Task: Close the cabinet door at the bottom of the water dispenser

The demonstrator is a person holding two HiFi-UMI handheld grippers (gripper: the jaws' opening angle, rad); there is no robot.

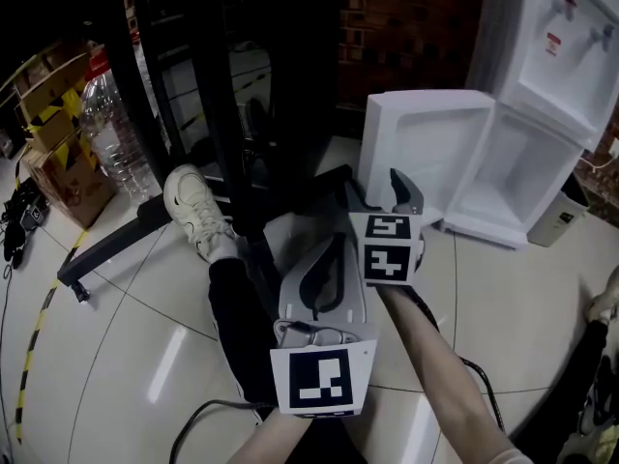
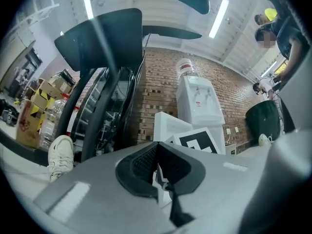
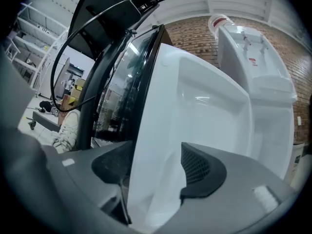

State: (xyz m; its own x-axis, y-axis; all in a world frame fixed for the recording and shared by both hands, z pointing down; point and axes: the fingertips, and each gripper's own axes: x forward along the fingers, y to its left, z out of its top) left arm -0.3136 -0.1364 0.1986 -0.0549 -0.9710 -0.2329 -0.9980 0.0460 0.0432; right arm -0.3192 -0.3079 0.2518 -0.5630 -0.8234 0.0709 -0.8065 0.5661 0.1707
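Note:
The white water dispenser (image 1: 561,46) stands at the top right, and its bottom cabinet (image 1: 527,177) is open and bare inside. The cabinet door (image 1: 426,148) is swung wide to the left, inner side facing me. My right gripper (image 1: 379,196) is at the door's free edge. In the right gripper view the door (image 3: 195,106) fills the frame, and its edge lies between the wide jaws of the right gripper (image 3: 156,167), which is open. My left gripper (image 1: 337,245) hangs lower and nearer to me, away from the door. Its jaws (image 2: 157,150) look shut on nothing.
A black metal rack (image 1: 218,104) stands left of the door. Large water bottles (image 1: 111,133) and cardboard boxes (image 1: 53,167) are at the far left. The person's white shoe (image 1: 196,211) rests on the tiled floor. A small white bin (image 1: 559,218) sits right of the dispenser.

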